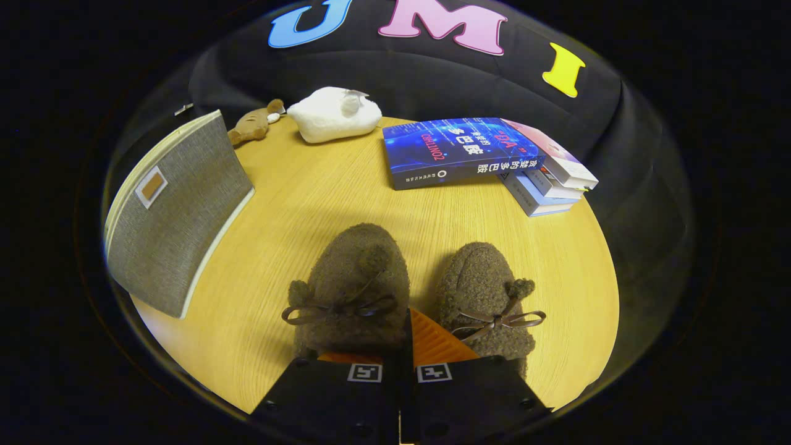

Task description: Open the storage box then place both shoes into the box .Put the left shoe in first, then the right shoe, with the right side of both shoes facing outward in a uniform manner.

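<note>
A round wooden bench point(346, 204) is sitting in front of a black cloth wall. The tongs point(405, 346) are hanging low over the near side with the fingers pressed close together, holding nothing. Two fuzzy brown shoes are lying just ahead of them, the left shoe point(352, 284) and the right shoe point(485, 296). The grey storage box point(176, 210) is standing closed, beyond and to the left. Far ahead are lying a white plush toy point(334, 114), a small brown toy point(253, 125) and a stack of books point(482, 154).
</note>
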The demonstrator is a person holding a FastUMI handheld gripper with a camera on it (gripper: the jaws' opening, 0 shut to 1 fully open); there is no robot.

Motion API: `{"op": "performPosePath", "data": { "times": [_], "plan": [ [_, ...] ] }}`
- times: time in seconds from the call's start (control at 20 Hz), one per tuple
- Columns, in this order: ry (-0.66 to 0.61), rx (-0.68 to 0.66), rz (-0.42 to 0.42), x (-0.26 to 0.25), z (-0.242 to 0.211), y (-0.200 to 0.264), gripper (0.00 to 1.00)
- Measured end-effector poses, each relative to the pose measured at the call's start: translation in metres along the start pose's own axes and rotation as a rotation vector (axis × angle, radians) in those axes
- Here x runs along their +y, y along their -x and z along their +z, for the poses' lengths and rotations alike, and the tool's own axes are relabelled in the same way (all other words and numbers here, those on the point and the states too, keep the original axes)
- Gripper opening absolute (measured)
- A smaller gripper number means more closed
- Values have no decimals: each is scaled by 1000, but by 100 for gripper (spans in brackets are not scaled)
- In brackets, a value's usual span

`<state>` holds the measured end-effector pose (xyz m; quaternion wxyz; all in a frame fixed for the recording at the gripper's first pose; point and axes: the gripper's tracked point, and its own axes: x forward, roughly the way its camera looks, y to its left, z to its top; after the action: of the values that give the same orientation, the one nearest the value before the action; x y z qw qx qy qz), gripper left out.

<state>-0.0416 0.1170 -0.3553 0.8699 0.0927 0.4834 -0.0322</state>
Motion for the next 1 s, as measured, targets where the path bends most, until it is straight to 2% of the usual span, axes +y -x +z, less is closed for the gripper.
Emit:
{"op": "performPosePath", "data": {
  "times": [0.25,0.45,0.7,1.0],
  "plan": [
    [-31,-66,32,10,34,48,6],
    [-29,-141,58,33,85,93,6],
    [-57,-233,135,86,157,145,6],
    [-104,-238,219,163,217,172,6]
  ]
}}
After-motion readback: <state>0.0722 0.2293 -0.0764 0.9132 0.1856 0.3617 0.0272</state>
